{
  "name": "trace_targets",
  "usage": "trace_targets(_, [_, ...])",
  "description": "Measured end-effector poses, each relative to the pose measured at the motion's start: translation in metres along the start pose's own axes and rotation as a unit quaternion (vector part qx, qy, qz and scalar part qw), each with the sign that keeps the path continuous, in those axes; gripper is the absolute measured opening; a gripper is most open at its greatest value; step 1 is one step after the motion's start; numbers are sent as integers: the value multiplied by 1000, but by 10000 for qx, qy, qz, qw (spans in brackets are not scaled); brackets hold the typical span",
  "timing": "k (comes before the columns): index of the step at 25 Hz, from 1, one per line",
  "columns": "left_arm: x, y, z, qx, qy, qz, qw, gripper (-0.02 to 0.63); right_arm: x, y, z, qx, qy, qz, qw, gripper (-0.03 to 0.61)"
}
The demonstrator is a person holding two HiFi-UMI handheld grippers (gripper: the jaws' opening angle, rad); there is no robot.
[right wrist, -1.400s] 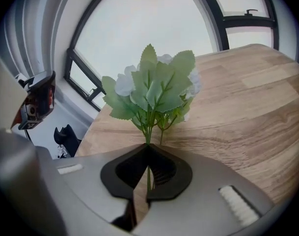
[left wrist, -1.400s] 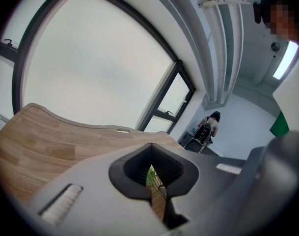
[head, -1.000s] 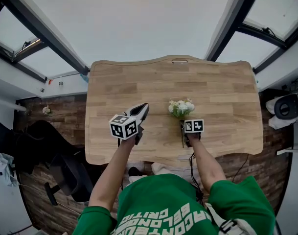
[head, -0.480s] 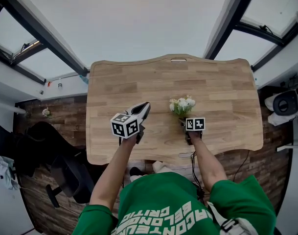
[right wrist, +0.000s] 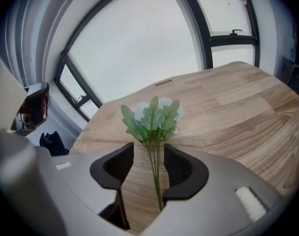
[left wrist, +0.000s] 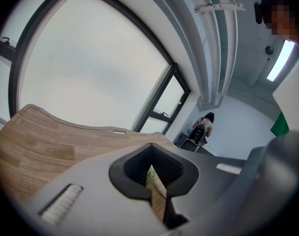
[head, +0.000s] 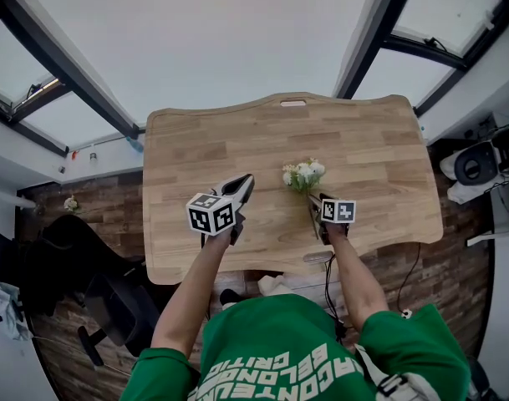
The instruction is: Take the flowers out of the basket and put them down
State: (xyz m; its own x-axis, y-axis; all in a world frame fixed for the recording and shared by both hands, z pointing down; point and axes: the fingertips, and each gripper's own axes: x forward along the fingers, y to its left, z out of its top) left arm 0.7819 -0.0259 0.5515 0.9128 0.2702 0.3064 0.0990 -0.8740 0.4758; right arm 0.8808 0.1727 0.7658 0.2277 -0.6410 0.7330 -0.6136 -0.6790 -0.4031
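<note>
— Count of things on the table (head: 379,153)?

— One bunch of flowers (head: 302,175), white blooms with green leaves, lying near the middle of the wood with the stems toward the person. Two grippers are over the near edge, one in each hand.

— Jaws of each?

— On the right gripper (head: 315,210) they stand apart, having just been opening. The thin stems run between the pads, close to the right one, and neither pad presses on them. On the left gripper (head: 246,180) they are together with nothing in them, and it is well to the left of the bunch.

— Changes since a second ago?

— Back then the right gripper sat low over the stems, close behind the blooms. Now it is higher and drawn back toward the person, leaving the bunch lying free. The left gripper has hardly shifted.
</note>
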Motion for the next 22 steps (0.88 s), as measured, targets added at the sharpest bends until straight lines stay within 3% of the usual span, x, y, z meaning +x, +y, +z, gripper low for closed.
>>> trace_targets(8, [-19, -25, -7, 59, -88, -306, 9995, 20, -82, 51, 46, -215, -1283, 172, 9914, 110])
trace_targets(12, [-30, -39, -2, 158, -175, -470, 9986, 20, -129, 82, 65, -490, -1877, 119, 9809, 13])
trace_targets(22, [-56, -80, 0, 668, -217, -824, 9941, 20, -214, 160, 73, -1161, -2629, 204, 9576, 6])
